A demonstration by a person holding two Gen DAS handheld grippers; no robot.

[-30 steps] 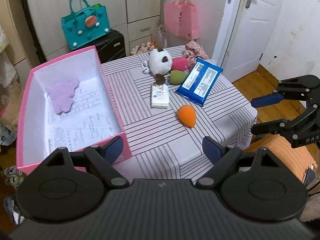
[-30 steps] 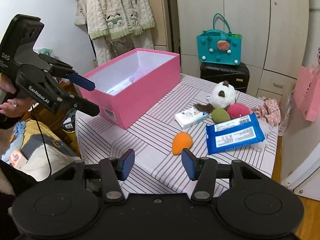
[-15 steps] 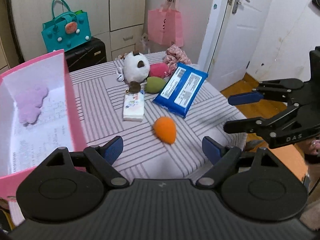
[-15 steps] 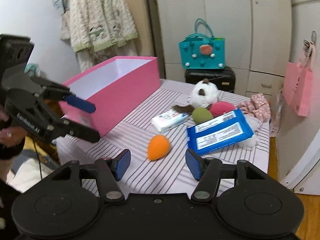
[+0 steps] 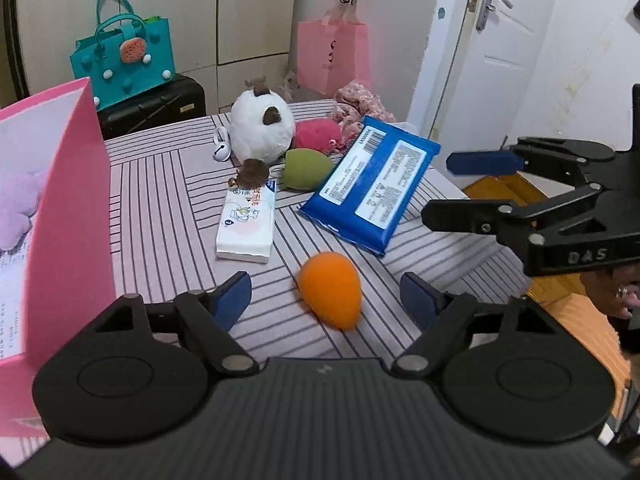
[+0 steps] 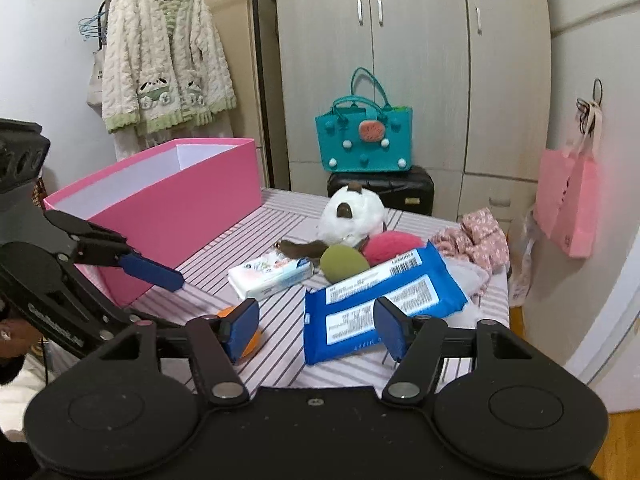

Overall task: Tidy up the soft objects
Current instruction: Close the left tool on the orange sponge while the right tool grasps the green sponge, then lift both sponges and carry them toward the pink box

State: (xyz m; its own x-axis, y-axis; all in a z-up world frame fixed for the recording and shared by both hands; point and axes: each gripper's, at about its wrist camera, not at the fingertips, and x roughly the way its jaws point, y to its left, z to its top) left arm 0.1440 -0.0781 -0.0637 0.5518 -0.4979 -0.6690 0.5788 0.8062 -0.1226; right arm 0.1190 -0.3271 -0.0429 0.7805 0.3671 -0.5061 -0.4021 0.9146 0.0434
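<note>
sponges: 2, 1 orange [image 5: 330, 289], 1 green [image 5: 307, 169]
plush toys: 1 white [image 5: 262, 133]
pink balls: 1 [image 5: 318, 135]
tissue packs: 1 [image 5: 247, 223]
wipes packs: 1 [image 5: 370, 186]
pink boxes: 1 [image 5: 76, 216]
purple pads: 1 [image 5: 16, 208]
floral cloths: 1 [image 5: 358, 106]
bags: 2, 1 teal [image 5: 124, 58], 1 pink [image 5: 334, 56]
bells: 1 [image 5: 221, 152]

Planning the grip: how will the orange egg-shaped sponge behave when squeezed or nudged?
The orange sponge looks like foam, so it probably squashes and weighs little. Its rounded egg shape, lying on its side, may roll on the striped cloth if nudged.
</note>
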